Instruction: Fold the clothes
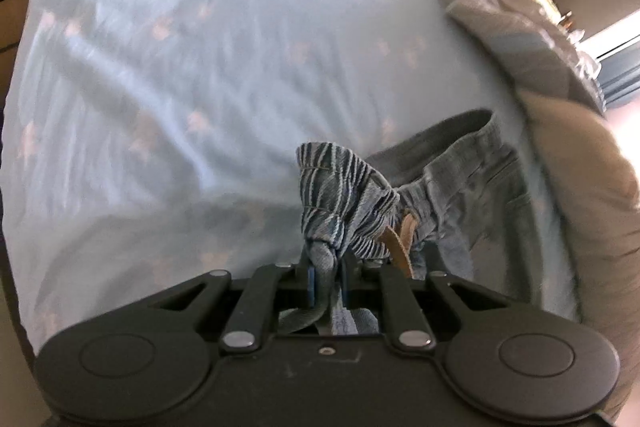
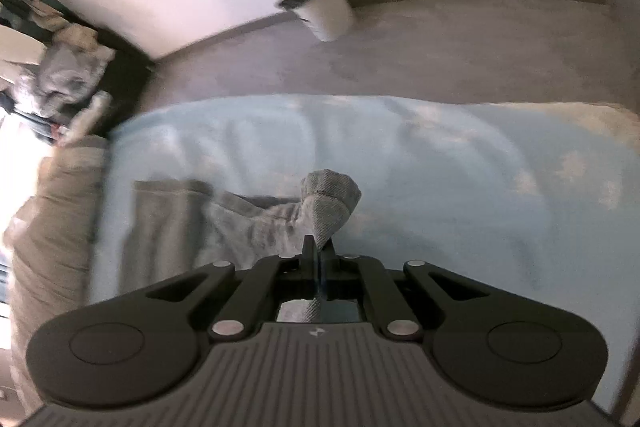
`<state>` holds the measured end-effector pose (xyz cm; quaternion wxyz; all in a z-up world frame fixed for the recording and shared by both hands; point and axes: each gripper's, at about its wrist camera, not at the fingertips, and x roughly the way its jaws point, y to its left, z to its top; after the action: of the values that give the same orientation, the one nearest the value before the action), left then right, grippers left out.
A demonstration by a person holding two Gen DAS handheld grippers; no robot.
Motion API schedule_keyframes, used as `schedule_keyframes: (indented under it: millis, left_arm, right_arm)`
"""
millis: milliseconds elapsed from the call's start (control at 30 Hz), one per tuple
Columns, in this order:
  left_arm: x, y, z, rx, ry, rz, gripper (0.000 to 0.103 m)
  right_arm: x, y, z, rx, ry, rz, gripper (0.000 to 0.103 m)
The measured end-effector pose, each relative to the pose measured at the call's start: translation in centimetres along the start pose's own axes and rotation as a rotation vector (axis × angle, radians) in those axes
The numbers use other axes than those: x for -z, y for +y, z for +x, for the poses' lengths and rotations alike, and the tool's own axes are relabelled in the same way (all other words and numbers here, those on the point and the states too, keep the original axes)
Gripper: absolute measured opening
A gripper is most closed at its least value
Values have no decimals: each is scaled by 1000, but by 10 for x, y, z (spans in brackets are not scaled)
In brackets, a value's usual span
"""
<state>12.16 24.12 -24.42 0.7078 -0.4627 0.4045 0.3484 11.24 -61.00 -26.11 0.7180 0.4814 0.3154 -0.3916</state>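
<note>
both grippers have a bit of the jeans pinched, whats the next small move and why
Probably lift both and draw them apart to spread the jeans flat. The left gripper and right gripper each pinch a bunched corner, and the denim between them lies crumpled on the blue sheet.

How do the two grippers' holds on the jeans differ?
The left gripper pinches a thick, bunched wad of the jeans, showing striped inner weave and a tan tag; the right gripper pinches a thin, plain grey fold. The left's fingers sit further apart than the right's. Both are shut on cloth above the blue bedsheet.
</note>
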Motion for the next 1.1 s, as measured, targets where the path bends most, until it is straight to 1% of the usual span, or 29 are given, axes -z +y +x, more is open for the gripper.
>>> schedule_keyframes:
  millis: [67,133,200,267,300,333,367,400,433,467,533,600,667,733,767,900,1000,1100]
  left_arm:
    - [8,7,10,6,-10,23,11]
    - [12,10,21,-12,-7,44,11]
    - [14,8,28,-32,-5,77,14]
    - [15,2,33,-57,-6,122,18]
    - [16,-2,34,-73,-2,145,23]
    - [18,-6,31,-86,-6,165,29]
    - [19,-11,28,-100,-10,185,34]
    - [21,-15,26,-113,-15,205,46]
    - [23,-17,21,-130,-37,217,53]
    - [26,-19,16,-146,-59,230,55]
    - [32,-26,6,-170,-95,258,61]
    - [40,-38,0,-192,-112,309,61]
    - [52,-60,-6,-192,-134,410,61]
    - [65,-84,-9,-175,-139,498,66]
    - [72,-97,-10,-152,-134,536,66]
    - [107,-153,-2,-85,-125,744,68]
    - [145,-199,11,8,-78,911,68]
    - [198,-243,27,115,7,1111,68]
  right_arm:
    - [5,-16,12,36,27,-7,0]
    - [11,-28,26,64,54,-6,0]
    - [13,-30,39,88,74,-4,1]
    - [12,-27,47,110,91,-13,4]
    - [10,-25,49,114,100,-13,8]
    - [8,-24,49,115,110,-13,9]
    - [5,-24,49,110,119,-13,21]
    - [2,-23,47,109,123,-14,39]
    - [-1,-22,44,112,118,-18,47]
    - [-5,-21,41,117,107,-24,54]
    - [-13,-20,37,109,90,-29,54]
    - [-21,-18,33,95,67,-38,54]
    - [-29,-8,30,53,18,-67,56]
    - [-35,4,34,-2,2,-83,56]
    - [-38,11,40,-25,8,-87,56]
    - [-42,49,73,-118,66,-117,56]
    - [-42,82,99,-175,123,-140,56]
    - [-42,108,120,-219,182,-133,56]
